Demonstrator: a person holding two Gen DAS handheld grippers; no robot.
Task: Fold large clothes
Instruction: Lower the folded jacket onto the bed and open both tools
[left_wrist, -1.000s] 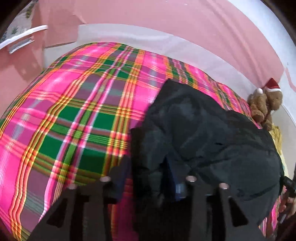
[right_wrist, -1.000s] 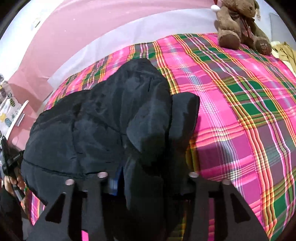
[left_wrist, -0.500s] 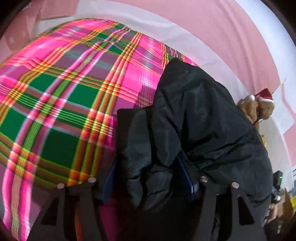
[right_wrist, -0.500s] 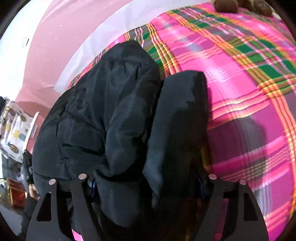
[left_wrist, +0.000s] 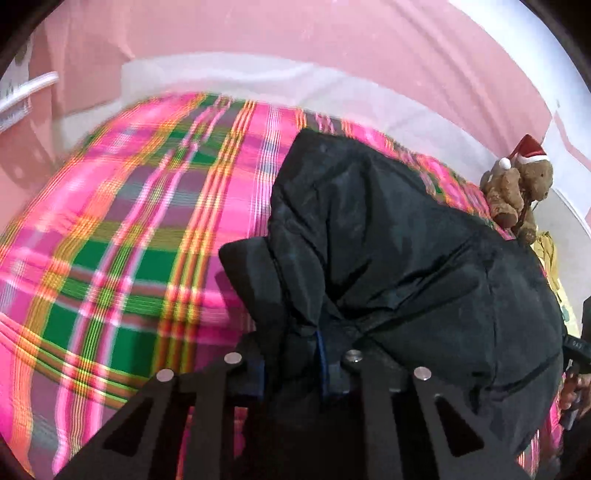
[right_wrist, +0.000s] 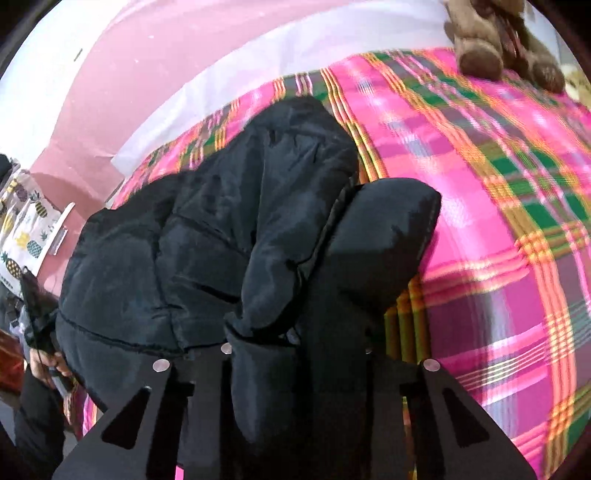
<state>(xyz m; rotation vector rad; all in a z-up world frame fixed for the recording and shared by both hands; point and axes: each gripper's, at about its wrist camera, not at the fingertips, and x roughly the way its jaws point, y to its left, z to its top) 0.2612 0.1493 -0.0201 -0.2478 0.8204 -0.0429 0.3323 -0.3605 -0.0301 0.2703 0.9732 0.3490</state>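
Observation:
A black padded jacket (left_wrist: 406, 258) lies bunched on a bed with a pink and green plaid cover (left_wrist: 110, 240). My left gripper (left_wrist: 291, 362) is closing, and its jaws pinch a fold at the jacket's near left edge. In the right wrist view the same jacket (right_wrist: 221, 240) fills the middle. My right gripper (right_wrist: 295, 354) is closing too, and a thick fold with a cuff-like end is squeezed between its jaws. The fingertips of both grippers are buried in the black cloth.
A brown teddy bear (left_wrist: 517, 192) in a red Santa hat sits at the far right of the bed, the same bear (right_wrist: 498, 44) showing at the top right. A pink wall (left_wrist: 258, 37) and a white sheet edge (left_wrist: 221, 74) lie behind. A pineapple-print cloth (right_wrist: 26, 229) hangs at the left.
Both grippers opened wide, pushed further over the jacket's folds and closed down on them. The left view has pulled back and now shows more of the wall.

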